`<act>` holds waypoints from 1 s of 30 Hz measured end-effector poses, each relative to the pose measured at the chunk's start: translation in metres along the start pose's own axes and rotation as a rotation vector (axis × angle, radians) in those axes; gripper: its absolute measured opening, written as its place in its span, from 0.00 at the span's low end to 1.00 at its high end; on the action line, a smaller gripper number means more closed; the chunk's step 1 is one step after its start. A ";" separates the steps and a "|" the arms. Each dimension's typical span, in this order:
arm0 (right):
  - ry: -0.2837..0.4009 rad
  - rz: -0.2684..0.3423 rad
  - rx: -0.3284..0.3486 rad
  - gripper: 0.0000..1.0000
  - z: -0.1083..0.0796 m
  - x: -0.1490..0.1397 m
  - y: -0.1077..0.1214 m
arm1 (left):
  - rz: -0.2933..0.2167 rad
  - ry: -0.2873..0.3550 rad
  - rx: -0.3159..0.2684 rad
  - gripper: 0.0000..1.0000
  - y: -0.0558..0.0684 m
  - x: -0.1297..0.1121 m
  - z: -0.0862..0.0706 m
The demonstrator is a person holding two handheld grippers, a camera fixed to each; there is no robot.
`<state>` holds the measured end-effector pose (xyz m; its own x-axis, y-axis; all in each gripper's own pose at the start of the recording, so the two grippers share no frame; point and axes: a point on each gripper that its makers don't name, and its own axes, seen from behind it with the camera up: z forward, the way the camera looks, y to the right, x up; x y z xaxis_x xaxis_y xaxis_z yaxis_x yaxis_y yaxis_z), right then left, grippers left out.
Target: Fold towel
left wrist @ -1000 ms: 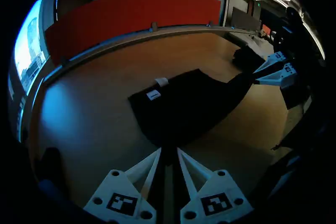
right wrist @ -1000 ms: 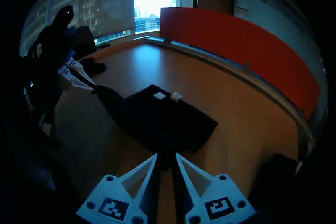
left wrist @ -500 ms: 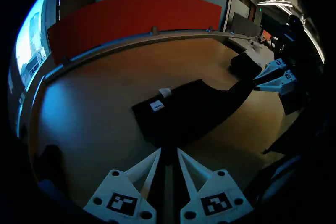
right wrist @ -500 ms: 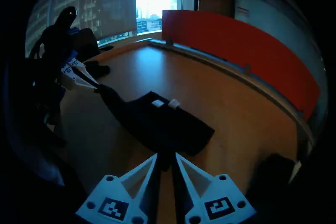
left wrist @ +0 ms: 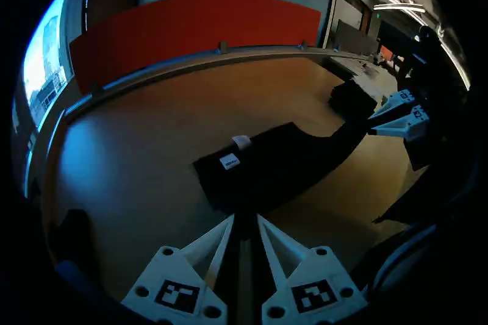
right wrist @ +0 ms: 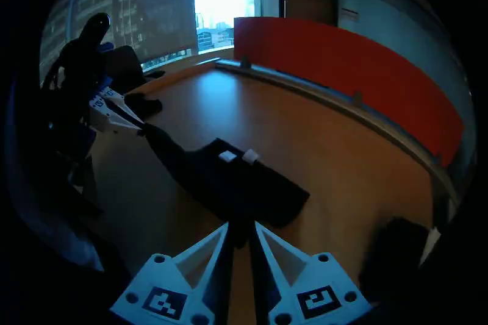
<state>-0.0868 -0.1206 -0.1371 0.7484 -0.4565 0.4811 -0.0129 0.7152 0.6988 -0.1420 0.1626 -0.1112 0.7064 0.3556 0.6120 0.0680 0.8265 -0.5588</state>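
— Wooden table (left wrist: 152, 117) runs out to a red partition (left wrist: 195, 20), and the dark towel (left wrist: 274, 160) lies mid-table, part flat, part lifted. Why lifted?

— Each gripper has a corner. The left gripper (left wrist: 244, 224) has its fingers nearly together with dark cloth pinched between them. The right gripper (right wrist: 243, 227) grips the other corner the same way, so one edge rises off the wood between them.

— And the white tags (left wrist: 230, 161)?

— They sit on the part that lies flat. My guess is that the held edge is meant to be carried over onto that part. Both corners would need to travel level, or the fold skews.
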 end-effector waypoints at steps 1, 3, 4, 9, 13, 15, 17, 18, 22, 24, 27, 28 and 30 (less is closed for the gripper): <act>-0.001 -0.002 0.001 0.16 0.001 0.000 0.000 | 0.000 0.000 0.001 0.10 0.000 0.000 0.001; -0.003 -0.005 0.001 0.16 0.002 0.000 0.000 | -0.001 -0.001 0.002 0.10 -0.001 0.000 0.002; -0.003 -0.006 0.002 0.16 0.003 0.001 0.001 | -0.003 -0.001 0.004 0.10 -0.002 0.000 0.003; -0.010 -0.018 0.002 0.16 0.010 0.005 0.005 | -0.015 -0.003 0.013 0.10 -0.008 0.002 0.011; -0.025 -0.034 -0.002 0.16 0.022 0.005 0.012 | -0.019 -0.003 0.023 0.10 -0.016 0.008 0.022; -0.033 -0.039 -0.007 0.16 0.027 0.005 0.017 | -0.019 -0.003 0.027 0.10 -0.019 0.011 0.028; -0.038 -0.039 -0.014 0.16 0.034 0.006 0.022 | -0.019 -0.006 0.033 0.10 -0.024 0.014 0.035; -0.041 -0.039 -0.016 0.16 0.038 0.007 0.025 | -0.019 -0.007 0.036 0.10 -0.026 0.016 0.038; -0.051 -0.034 -0.025 0.16 0.052 0.008 0.036 | -0.017 -0.014 0.050 0.10 -0.036 0.021 0.055; -0.058 -0.033 -0.032 0.16 0.058 0.007 0.042 | -0.015 -0.015 0.056 0.10 -0.040 0.023 0.063; -0.072 -0.031 -0.037 0.16 0.068 0.006 0.050 | -0.010 -0.016 0.059 0.10 -0.045 0.027 0.076; -0.078 -0.029 -0.038 0.16 0.071 0.004 0.052 | -0.009 -0.019 0.058 0.10 -0.046 0.027 0.080; -0.088 -0.025 -0.039 0.16 0.076 0.002 0.057 | -0.007 -0.022 0.055 0.10 -0.047 0.028 0.087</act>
<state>-0.1364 -0.1212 -0.0561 0.6872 -0.5180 0.5094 0.0325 0.7223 0.6908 -0.1865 0.1714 -0.0195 0.6901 0.3593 0.6283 0.0332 0.8515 -0.5234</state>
